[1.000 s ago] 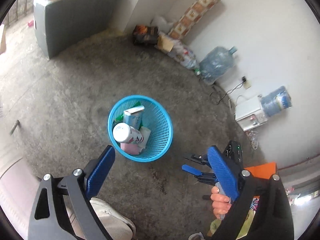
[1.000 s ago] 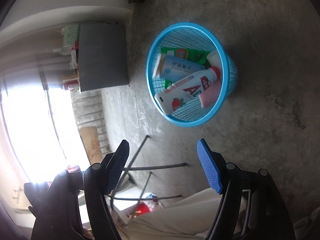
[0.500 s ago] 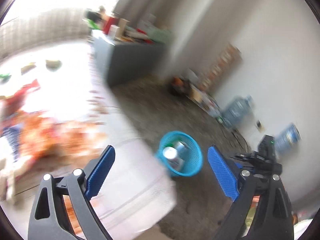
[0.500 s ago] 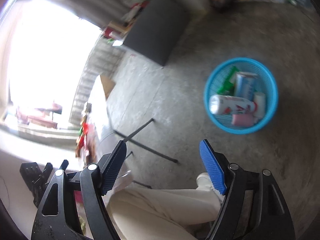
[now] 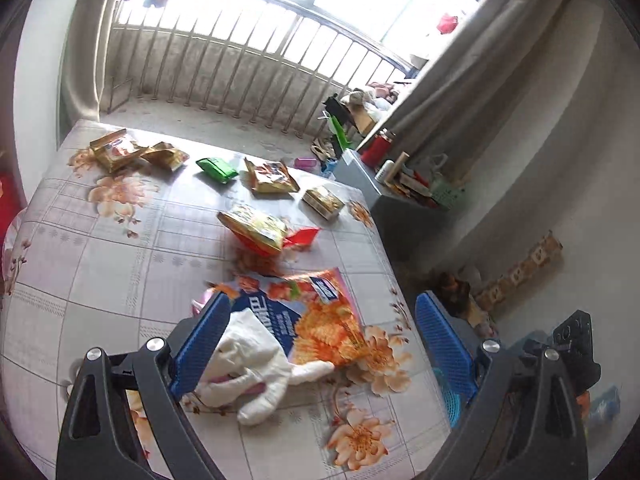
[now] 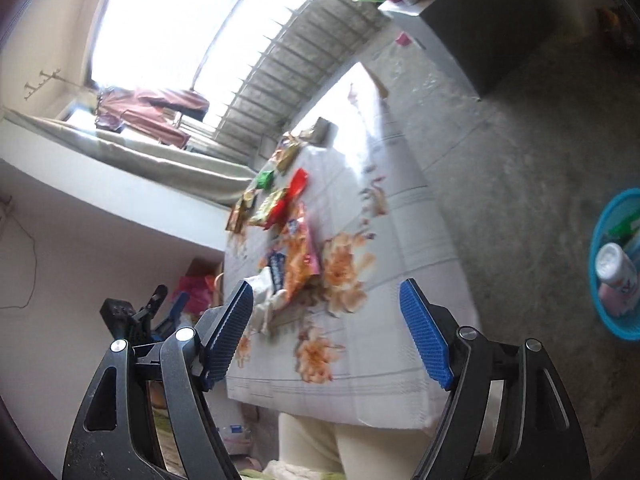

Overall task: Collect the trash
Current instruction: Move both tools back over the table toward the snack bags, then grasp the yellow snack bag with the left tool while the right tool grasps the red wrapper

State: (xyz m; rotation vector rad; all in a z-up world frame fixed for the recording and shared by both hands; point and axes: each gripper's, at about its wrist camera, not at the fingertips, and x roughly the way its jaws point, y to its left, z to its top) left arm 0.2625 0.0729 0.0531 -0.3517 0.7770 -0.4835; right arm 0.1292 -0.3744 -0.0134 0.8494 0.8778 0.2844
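The crumpled white tissue (image 5: 248,364) near the left gripper (image 5: 320,344) is looking soft and light; pinch its middle. Both the left and the right gripper (image 6: 326,332) are gaping wide, holding nothing.

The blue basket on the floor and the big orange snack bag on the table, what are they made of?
The blue basket looks like moulded plastic: its wall is an even mesh of small holes with a smooth rim. The big orange snack bag seems to be thin printed plastic film: it lies flat, with bright printing and a slight shine.
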